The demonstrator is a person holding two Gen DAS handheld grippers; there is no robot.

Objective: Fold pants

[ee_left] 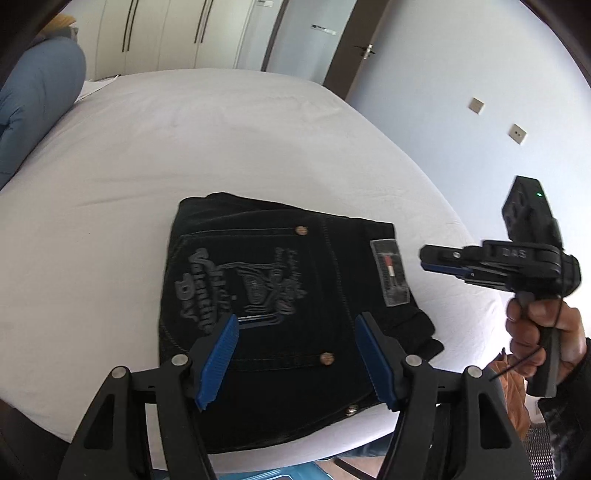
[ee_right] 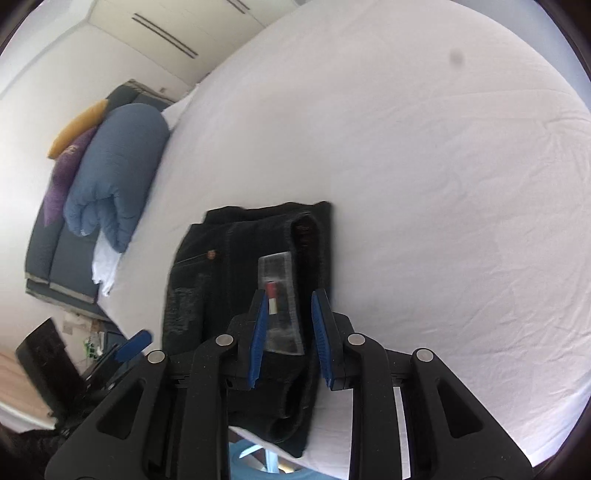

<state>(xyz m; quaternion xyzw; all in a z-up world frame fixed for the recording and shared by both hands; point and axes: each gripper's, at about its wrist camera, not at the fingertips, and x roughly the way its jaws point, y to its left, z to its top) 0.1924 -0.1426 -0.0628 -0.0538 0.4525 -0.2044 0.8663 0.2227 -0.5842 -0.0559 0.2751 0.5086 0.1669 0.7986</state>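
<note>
Black pants [ee_left: 280, 295] lie folded into a compact rectangle near the front edge of the white bed [ee_left: 221, 140]. An embroidered back pocket and a grey label patch [ee_left: 389, 271] face up. My left gripper [ee_left: 295, 356] hovers over the near part of the pants, jaws wide open, nothing between the blue pads. My right gripper [ee_left: 441, 264], held by a hand [ee_left: 535, 332], hangs in the air to the right of the pants. In the right wrist view the right gripper [ee_right: 290, 332] stands narrowly open above the folded pants [ee_right: 229, 266] and the label patch [ee_right: 279, 295], gripping nothing.
A rolled blue duvet [ee_right: 118, 166] lies at the bed's left side, with a yellow and a purple cushion behind it on a dark sofa [ee_right: 55, 258]. Wardrobe doors [ee_left: 166, 33] and a room door [ee_left: 354, 48] stand beyond the bed. The bed's near edge [ee_left: 258, 458] runs just below the pants.
</note>
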